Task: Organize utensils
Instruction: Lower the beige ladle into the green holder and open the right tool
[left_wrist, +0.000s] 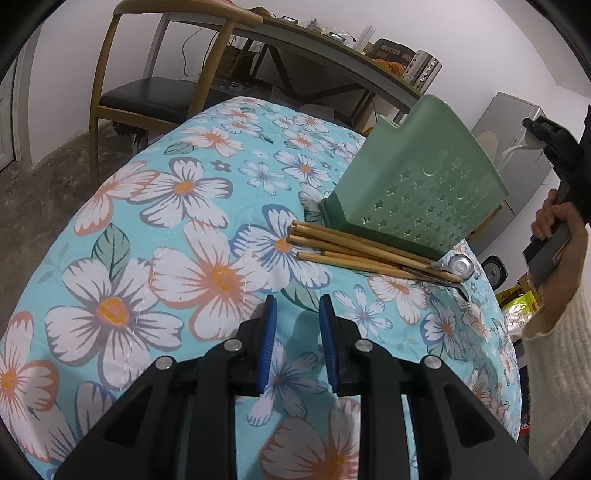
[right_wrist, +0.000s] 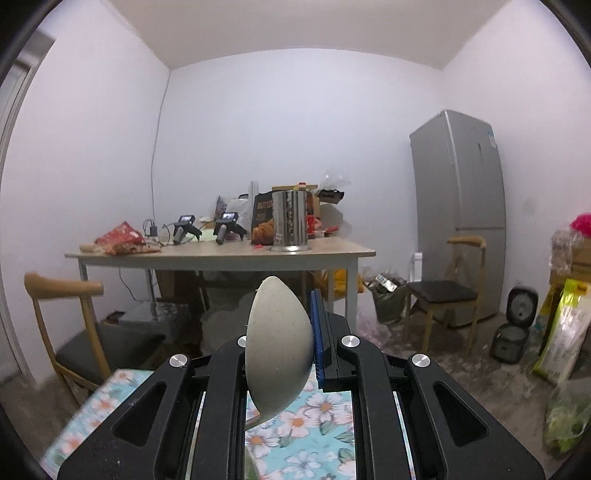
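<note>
Between the blue pads of the right gripper (right_wrist: 291, 343) sits a pale grey spoon (right_wrist: 277, 343), clamped with its bowl standing upright and facing the room, above the edge of the flowered cloth (right_wrist: 317, 417). Beyond it stand a cluttered table (right_wrist: 221, 254), a metal canister (right_wrist: 290, 221) and a grey fridge (right_wrist: 458, 206). The left gripper (left_wrist: 297, 321) hangs over the same cloth with its fingers parted and nothing between them. Ahead of it lie wooden chopsticks (left_wrist: 343, 247) with a metal spoon (left_wrist: 458, 266) at their far end, touching the base of a tilted green holder (left_wrist: 417, 177). The person's hand (left_wrist: 554, 218) grips the right tool's handle.
</note>
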